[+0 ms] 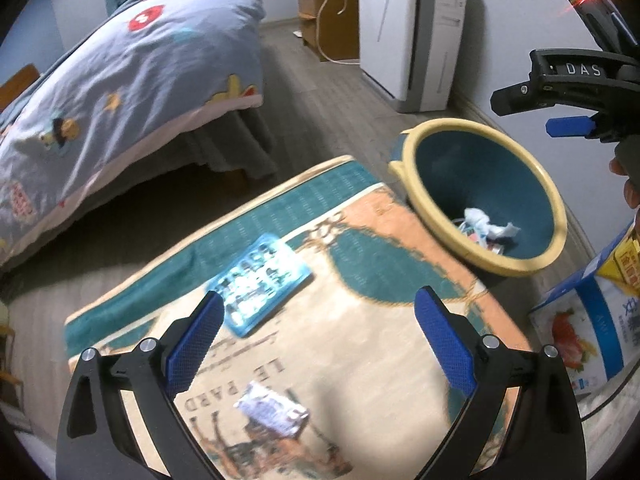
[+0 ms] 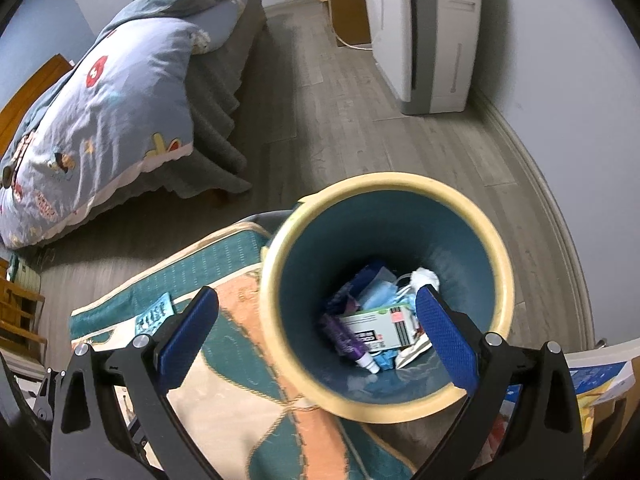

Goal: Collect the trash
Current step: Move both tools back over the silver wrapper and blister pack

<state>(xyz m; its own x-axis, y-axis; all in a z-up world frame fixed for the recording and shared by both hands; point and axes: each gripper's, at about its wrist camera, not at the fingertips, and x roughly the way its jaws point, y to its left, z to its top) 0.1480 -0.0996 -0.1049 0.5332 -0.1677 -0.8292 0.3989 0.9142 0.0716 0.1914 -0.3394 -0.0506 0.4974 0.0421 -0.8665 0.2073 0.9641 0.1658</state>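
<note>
My left gripper [image 1: 320, 316] is open, with nothing between its fingers, above a patterned rug [image 1: 360, 344]. A blue and white wrapper [image 1: 260, 286] lies flat on the rug just beyond the left fingertip. A crumpled silvery wrapper [image 1: 274, 410] lies nearer, between the fingers. My right gripper [image 2: 318, 308] hangs open and empty over a teal bin with a yellow rim [image 2: 384, 180]. The bin holds a white carton [image 2: 376, 326], a purple tube [image 2: 346, 338], a blue mask [image 2: 380, 294] and a white tissue [image 2: 426, 278]. In the left wrist view the bin's rim [image 1: 404, 168] stands to the right of the rug.
A bed with a blue printed quilt [image 1: 120, 92] fills the left side. A white appliance [image 1: 408, 36] and a wooden cabinet [image 1: 328, 16] stand against the far wall. A printed carton [image 1: 588, 316] sits right of the rug. Grey plank floor [image 2: 340, 112] lies between bed and bin.
</note>
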